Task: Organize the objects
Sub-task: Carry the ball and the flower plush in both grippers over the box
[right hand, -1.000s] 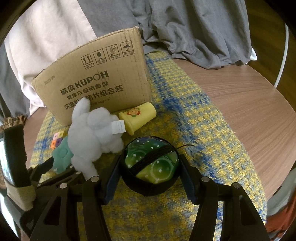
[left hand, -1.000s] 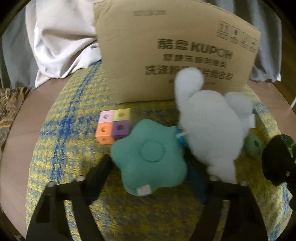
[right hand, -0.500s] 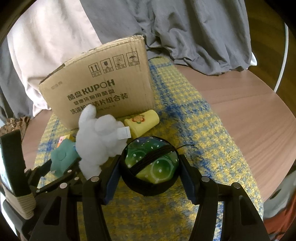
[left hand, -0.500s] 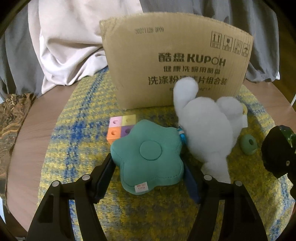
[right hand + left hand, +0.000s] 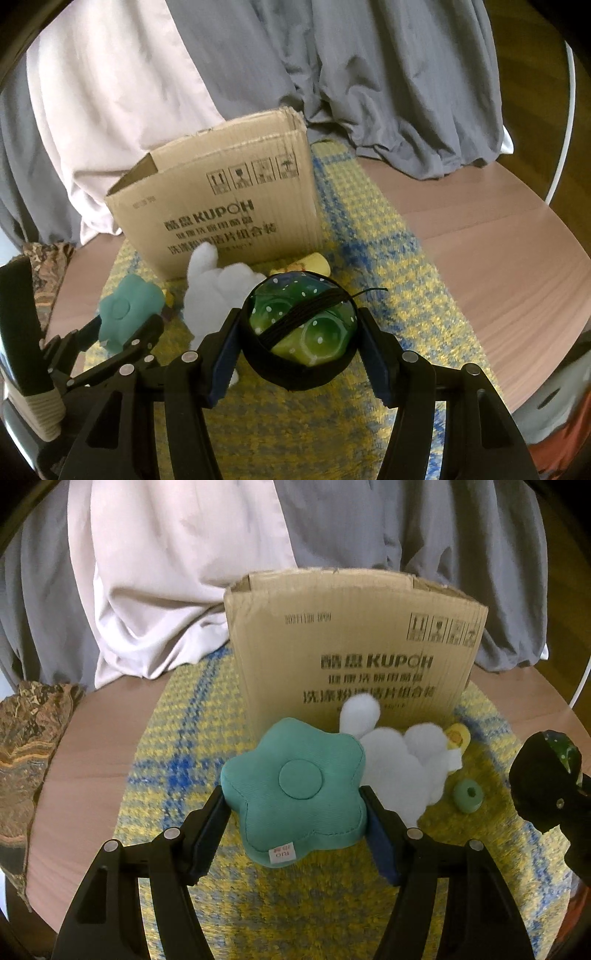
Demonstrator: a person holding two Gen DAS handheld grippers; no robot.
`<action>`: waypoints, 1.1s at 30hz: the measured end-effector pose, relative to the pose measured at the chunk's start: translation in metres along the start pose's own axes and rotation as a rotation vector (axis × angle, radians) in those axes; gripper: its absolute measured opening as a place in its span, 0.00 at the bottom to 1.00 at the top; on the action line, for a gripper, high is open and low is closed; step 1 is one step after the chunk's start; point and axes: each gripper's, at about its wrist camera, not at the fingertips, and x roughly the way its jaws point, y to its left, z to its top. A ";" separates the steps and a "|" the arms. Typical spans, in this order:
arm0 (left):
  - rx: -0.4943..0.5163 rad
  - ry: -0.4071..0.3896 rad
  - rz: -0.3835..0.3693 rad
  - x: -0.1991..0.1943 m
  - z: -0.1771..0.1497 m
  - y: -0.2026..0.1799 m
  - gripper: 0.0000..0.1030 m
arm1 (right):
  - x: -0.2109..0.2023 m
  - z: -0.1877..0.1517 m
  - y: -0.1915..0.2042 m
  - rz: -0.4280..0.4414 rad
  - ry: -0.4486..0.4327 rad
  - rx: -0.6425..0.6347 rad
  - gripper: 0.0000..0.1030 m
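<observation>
Jaws of the left gripper (image 5: 293, 808) are clamped on the teal star cushion (image 5: 295, 794), which is held flat-face up, its label end pointing back toward the camera. Jaws of the right gripper (image 5: 299, 332) are clamped on the round green pouch (image 5: 301, 328); its black cord is seen running diagonally across the top. Both items are held above the yellow-blue mat (image 5: 388, 295) on the tabletop (image 5: 498, 251), facing the upright cardboard box (image 5: 351, 653). A white plush rabbit (image 5: 399, 760) lies on the mat before the box.
</observation>
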 end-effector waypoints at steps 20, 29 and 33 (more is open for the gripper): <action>-0.032 -0.082 -0.006 -0.033 0.040 0.014 0.66 | -0.034 0.041 0.023 0.006 -0.083 -0.067 0.58; -0.043 -0.111 -0.019 -0.045 0.062 0.017 0.67 | -0.047 0.064 0.025 0.001 -0.116 -0.071 0.58; -0.042 -0.114 -0.038 -0.052 0.070 0.018 0.67 | -0.056 0.072 0.028 0.003 -0.118 -0.075 0.58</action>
